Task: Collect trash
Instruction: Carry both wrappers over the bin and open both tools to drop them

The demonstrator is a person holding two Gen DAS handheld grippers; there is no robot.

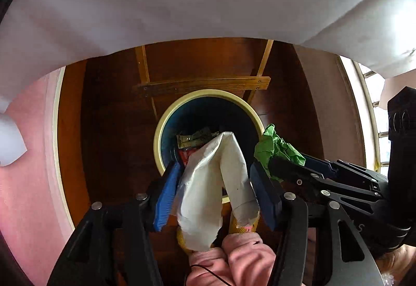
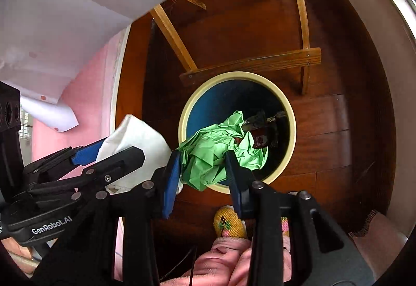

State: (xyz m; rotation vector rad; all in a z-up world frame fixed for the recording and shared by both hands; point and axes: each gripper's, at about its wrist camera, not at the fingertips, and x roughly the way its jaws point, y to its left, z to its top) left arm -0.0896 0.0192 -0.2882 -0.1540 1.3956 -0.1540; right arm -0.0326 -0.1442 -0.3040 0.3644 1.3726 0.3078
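A round bin [image 1: 166, 117] with a cream rim and blue inside stands on the dark wooden floor below both grippers, with dark wrappers lying in it. My left gripper [image 1: 215, 182] is shut on a folded white paper bag [image 1: 210, 182] that hangs over the bin's near rim. In the right wrist view the bin [image 2: 292, 114] sits at centre, and my right gripper [image 2: 204, 166] is shut on a crumpled green paper [image 2: 215, 153] held over the opening. The green paper [image 1: 273, 147] and the white bag [image 2: 135, 137] each show in the other view.
Legs and crossbar of a wooden table [image 1: 202, 84] stand just behind the bin, with a white tablecloth [image 1: 182, 0] hanging above. A pink wall [image 1: 23, 182] is at left. A person's pink trouser legs [image 2: 228, 262] and a yellow patterned slipper [image 2: 228, 223] are below the grippers.
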